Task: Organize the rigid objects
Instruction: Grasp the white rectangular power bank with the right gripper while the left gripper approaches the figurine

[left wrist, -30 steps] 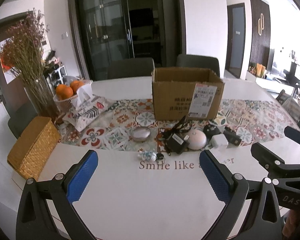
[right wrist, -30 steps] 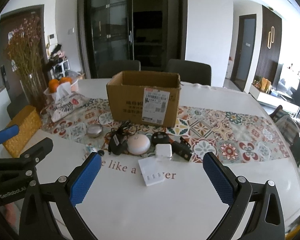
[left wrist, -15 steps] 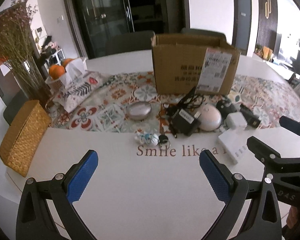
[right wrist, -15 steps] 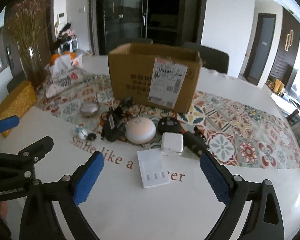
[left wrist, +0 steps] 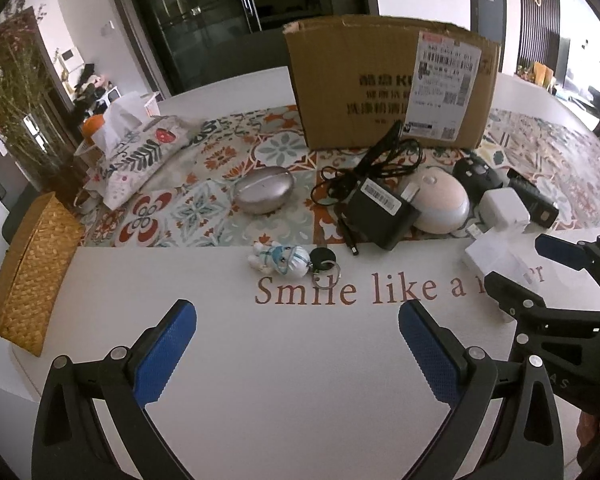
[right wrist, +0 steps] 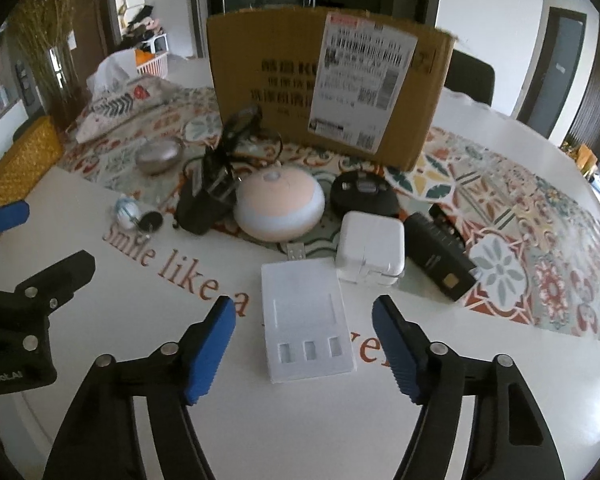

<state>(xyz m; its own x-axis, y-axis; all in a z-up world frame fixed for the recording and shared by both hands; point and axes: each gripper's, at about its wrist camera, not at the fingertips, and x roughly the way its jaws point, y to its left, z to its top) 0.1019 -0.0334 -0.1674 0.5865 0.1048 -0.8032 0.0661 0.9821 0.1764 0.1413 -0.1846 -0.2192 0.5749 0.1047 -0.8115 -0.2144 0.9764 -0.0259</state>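
Observation:
My right gripper (right wrist: 303,308) hangs low over the white table, its jaws closing around a flat white plastic box (right wrist: 306,320); the blue pads stand apart from its sides. Behind the box lie a white cube charger (right wrist: 370,248), a black rectangular device (right wrist: 440,256), a pink-white round lamp (right wrist: 278,204) and a black power adapter (left wrist: 380,212) with its cable. My left gripper (left wrist: 296,312) is open over bare table, with nothing between its fingers. A small figure keychain (left wrist: 284,260) lies just ahead of it, and a silver oval case (left wrist: 264,194) beyond. An open cardboard box (left wrist: 380,80) stands behind everything.
A patterned runner (left wrist: 204,208) crosses the table. At the left are a woven yellow box (left wrist: 28,272), a printed tissue pouch (left wrist: 140,152) and a vase of dried flowers (left wrist: 16,100). A dark chair (right wrist: 472,76) stands behind the table.
Both grippers have come down and forward towards the table, so the objects look larger. The right jaws have narrowed from wide open to either side of the white box.

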